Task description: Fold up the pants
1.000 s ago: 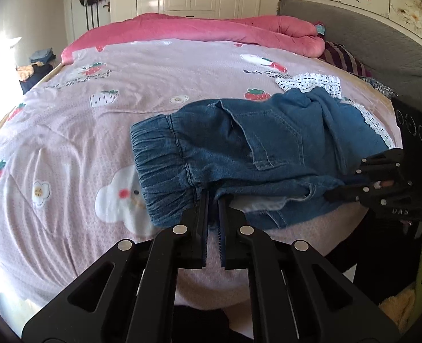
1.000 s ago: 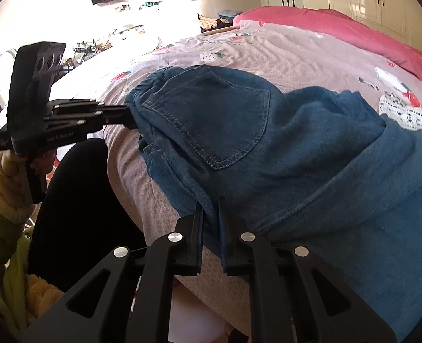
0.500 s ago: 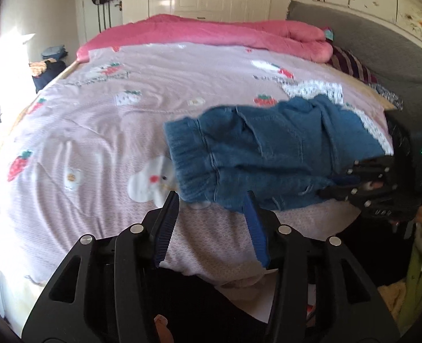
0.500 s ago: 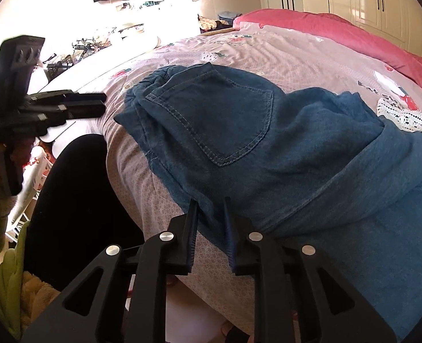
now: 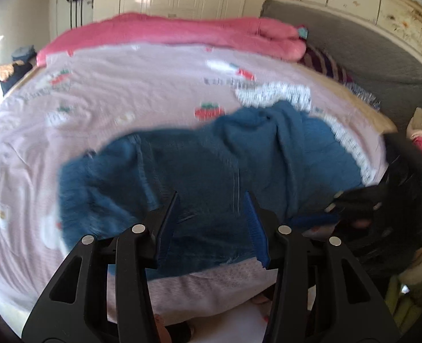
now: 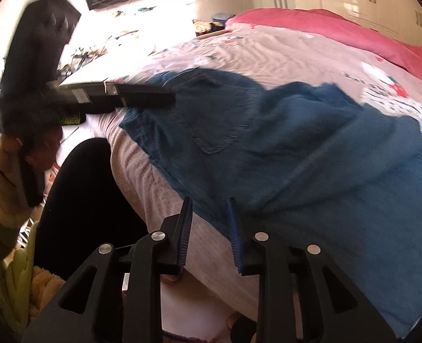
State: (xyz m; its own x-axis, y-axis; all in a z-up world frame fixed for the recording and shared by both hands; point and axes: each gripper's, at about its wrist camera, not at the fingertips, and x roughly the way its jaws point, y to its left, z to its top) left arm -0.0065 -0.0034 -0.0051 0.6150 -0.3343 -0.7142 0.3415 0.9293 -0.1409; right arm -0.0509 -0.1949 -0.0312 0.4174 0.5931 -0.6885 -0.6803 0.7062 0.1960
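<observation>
The bed (image 5: pixel 142 91) lies bare and passable left of and beyond the pants (image 5: pixel 211 168). A rolled pink blanket (image 5: pixel 182 33) bounds its far edge, a grey headboard (image 5: pixel 353 45) its right side

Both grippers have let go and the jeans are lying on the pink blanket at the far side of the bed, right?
Not quite. The jeans lie on the strawberry-print quilt at the near edge of the bed, not on the pink blanket, as the left wrist view shows. The left gripper is open; the right gripper's jaws are opening, no longer pinching the cloth.
</observation>
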